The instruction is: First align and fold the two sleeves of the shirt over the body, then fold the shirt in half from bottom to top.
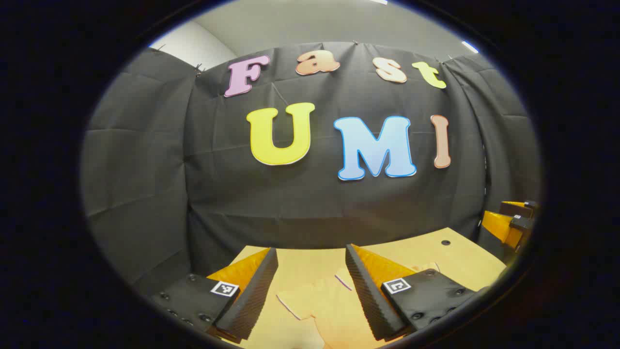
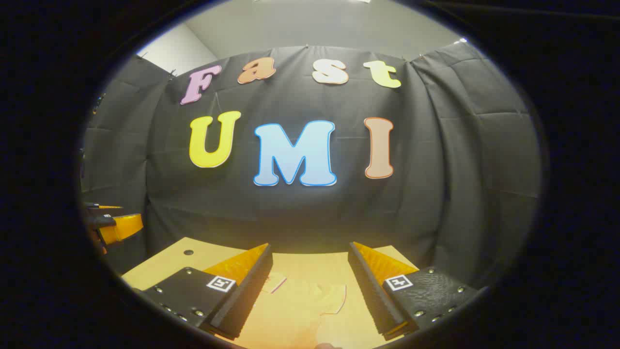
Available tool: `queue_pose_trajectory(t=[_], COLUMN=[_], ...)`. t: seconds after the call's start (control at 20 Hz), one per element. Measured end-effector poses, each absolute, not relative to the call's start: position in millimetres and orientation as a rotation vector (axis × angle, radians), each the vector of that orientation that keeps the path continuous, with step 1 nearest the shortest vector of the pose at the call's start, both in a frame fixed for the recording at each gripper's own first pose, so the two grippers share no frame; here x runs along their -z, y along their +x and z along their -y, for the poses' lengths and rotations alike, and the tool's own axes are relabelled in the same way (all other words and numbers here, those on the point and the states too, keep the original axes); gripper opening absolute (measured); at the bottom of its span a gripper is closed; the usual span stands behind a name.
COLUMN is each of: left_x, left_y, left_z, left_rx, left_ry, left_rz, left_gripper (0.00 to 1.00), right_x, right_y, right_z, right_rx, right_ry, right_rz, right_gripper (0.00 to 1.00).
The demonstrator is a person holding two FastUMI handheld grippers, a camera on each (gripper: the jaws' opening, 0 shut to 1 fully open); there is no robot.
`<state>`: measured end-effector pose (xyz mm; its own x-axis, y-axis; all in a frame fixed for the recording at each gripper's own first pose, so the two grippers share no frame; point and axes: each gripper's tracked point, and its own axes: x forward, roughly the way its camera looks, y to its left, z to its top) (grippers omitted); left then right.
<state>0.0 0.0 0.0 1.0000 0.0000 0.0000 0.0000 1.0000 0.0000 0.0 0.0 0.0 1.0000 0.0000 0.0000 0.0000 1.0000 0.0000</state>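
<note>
In the left gripper view, the left gripper (image 1: 310,286) hangs above a pale yellowish wooden tabletop (image 1: 460,261) with its two fingers spread wide apart and nothing between them. Below and between those fingers lies a light peach, soft-looking shirt (image 1: 315,305), spread flat on the table; thin darker edge lines mark where parts of it end, though the strong warm light washes the cloth into the table colour, so which part is sleeve and which is body is hard to tell. A small dark round hole (image 1: 445,242) sits in the tabletop toward its far right corner. At the right edge of this view the right gripper (image 1: 513,220) shows, held apart from the left one and above the table's side. In the right gripper view, the right gripper (image 2: 310,286) is likewise spread open and empty, hovering over the same shirt (image 2: 310,300), which lies beneath the gap between its fingers. The left gripper (image 2: 114,225) appears at the left edge there, off the table's corner, near the hole (image 2: 188,252).
</note>
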Motion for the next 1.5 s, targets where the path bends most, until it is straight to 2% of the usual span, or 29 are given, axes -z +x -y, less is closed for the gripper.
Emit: queue_pose_trajectory(t=[0.9, 1.2, 1.5], left_x=[7, 13, 21], left_y=[21, 23, 14], left_z=[-10, -11, -26], left_rx=[0.031, 0.046, 0.059], left_ry=[0.046, 0.055, 0.066], left_rz=[-0.008, -0.037, -0.052], left_gripper=[0.94, 0.94, 0.94], right_x=[22, 41, 77], right_y=[15, 35, 80], right_z=[21, 21, 31], right_rx=[0.005, 0.002, 0.023], right_ry=[0.031, 0.029, 0.037], right_rz=[-0.053, -0.103, -0.178], right_gripper=[0.97, 0.97, 0.97])
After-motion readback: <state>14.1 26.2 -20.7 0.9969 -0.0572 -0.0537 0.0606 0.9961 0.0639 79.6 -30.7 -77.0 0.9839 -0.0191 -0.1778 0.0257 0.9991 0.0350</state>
